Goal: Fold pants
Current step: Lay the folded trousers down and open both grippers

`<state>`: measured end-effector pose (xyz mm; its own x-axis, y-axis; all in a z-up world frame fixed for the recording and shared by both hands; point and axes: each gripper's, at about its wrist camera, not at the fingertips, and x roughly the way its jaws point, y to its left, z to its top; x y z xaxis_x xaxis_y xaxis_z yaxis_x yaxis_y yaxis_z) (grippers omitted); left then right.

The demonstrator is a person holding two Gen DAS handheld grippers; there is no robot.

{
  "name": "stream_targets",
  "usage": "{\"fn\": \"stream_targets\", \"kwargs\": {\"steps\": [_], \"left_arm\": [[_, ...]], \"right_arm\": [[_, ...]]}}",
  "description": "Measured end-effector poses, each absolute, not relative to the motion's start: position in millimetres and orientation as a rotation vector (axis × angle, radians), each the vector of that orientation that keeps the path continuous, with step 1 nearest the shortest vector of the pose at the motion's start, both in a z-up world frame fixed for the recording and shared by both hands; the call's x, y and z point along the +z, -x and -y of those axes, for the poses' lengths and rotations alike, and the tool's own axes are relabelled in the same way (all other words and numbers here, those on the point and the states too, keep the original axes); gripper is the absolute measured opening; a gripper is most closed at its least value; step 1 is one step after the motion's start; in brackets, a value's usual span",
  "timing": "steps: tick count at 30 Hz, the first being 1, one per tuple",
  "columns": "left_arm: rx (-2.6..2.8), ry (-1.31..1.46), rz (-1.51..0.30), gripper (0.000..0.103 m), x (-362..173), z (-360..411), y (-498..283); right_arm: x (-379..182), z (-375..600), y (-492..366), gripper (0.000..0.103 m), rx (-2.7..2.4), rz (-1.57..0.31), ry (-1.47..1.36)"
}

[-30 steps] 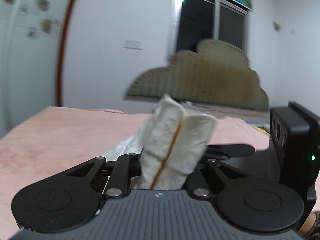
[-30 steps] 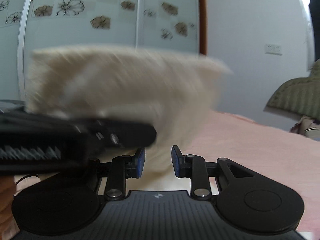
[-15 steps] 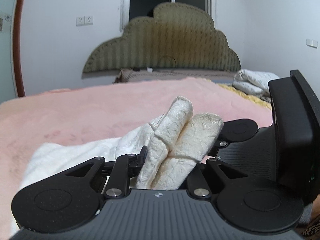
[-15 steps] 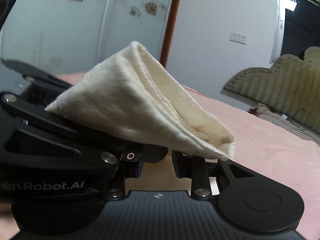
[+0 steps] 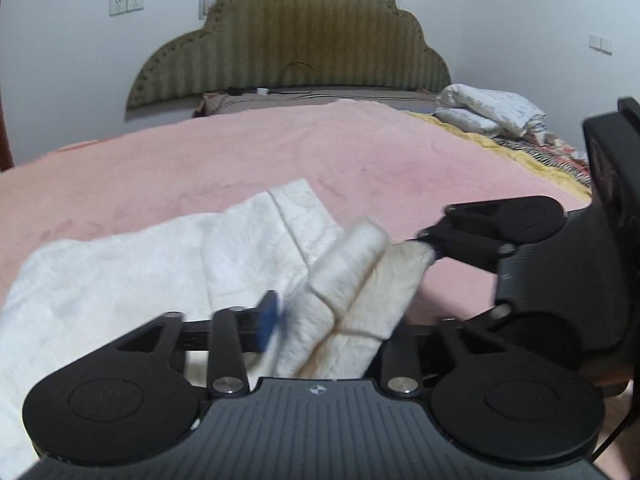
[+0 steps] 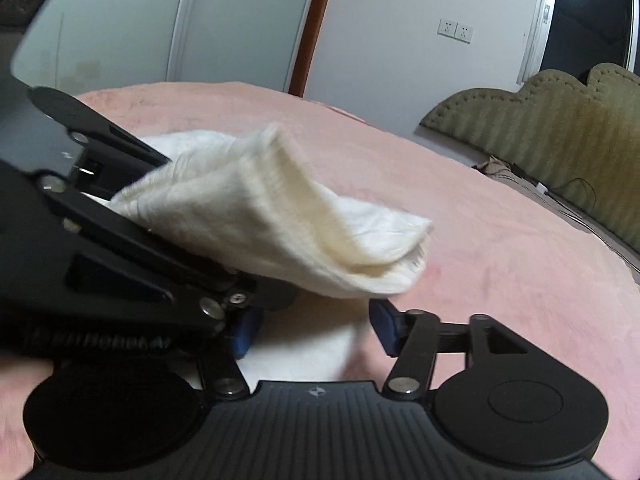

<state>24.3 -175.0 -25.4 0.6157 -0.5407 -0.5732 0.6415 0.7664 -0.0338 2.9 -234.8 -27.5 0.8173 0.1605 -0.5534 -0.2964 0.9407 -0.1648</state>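
The white textured pants point(image 5: 132, 268) lie spread on the pink bed cover point(image 5: 240, 152), with a folded bundle of them rising between my left gripper's fingers point(image 5: 328, 320). The left jaws stand apart, the blue pad point(image 5: 269, 320) clear of the cloth, so the left gripper is open. The right gripper shows at the right in the left wrist view point(image 5: 434, 248), its tips at the bundle's end. In the right wrist view the bundle point(image 6: 280, 216) lies over the left gripper's body point(image 6: 100, 248), above my open right gripper point(image 6: 316, 330).
An olive padded headboard point(image 5: 296, 40) stands at the far end of the bed. Folded white bedding point(image 5: 488, 114) and a yellow patterned blanket point(image 5: 540, 160) lie at the far right. A door and wardrobe panel point(image 6: 240, 24) stand beyond the bed.
My left gripper has opened; its blue pad has drawn away from the bundle. The right jaws have spread wider. Both grippers have come lower over the bed and the bundle sags.
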Motion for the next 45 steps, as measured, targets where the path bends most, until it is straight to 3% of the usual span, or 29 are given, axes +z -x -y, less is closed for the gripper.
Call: {"fn": "stream_targets", "kwargs": {"steps": [2, 4, 9, 13, 17, 21, 25, 29, 35, 45], "left_arm": [[-0.723, -0.167, -0.603, 0.07, -19.6, 171.0, -18.8], [-0.752, -0.165, -0.602, 0.078, -12.7, 168.2, -13.6], [-0.733, -0.221, -0.539, 0.082, 6.9, 143.0, 2.7], [-0.503, -0.234, -0.456, 0.092, 12.4, 107.0, -20.9], [-0.34, -0.165, -0.564, 0.088, 2.6, 69.8, -62.9], [-0.358, -0.198, -0.656, 0.085, -21.1, 59.7, -67.8], [-0.402, -0.376, -0.561, 0.085, -40.8, 68.2, -38.2], [-0.382, -0.277, -0.576, 0.087, -31.2, 70.3, -47.6], [-0.34, -0.221, -0.613, 0.09, -29.0, 73.6, -54.6], [-0.311, -0.245, -0.62, 0.095, -36.0, 76.6, -46.0]], "right_arm": [[-22.8, 246.0, 8.5, 0.064, 0.249, -0.581, 0.222], [-16.7, 257.6, 18.6, 0.064, 0.24, -0.595, 0.198], [-2.4, 284.8, 32.5, 0.064, 0.097, -0.581, 0.131], [16.4, 296.1, 17.1, 0.064, 0.002, -0.498, -0.024], [23.0, 257.7, -14.0, 0.064, 0.151, -0.47, -0.007], [3.7, 206.0, -37.0, 0.063, 0.273, -0.562, 0.123], [-17.8, 197.0, -29.4, 0.063, 0.287, -0.66, 0.179], [-8.8, 217.6, -22.6, 0.063, 0.246, -0.679, 0.075], [18.3, 191.2, -12.4, 0.063, 0.261, -0.531, 0.119], [-13.1, 176.6, -27.3, 0.064, 0.27, -0.66, 0.022]]}}
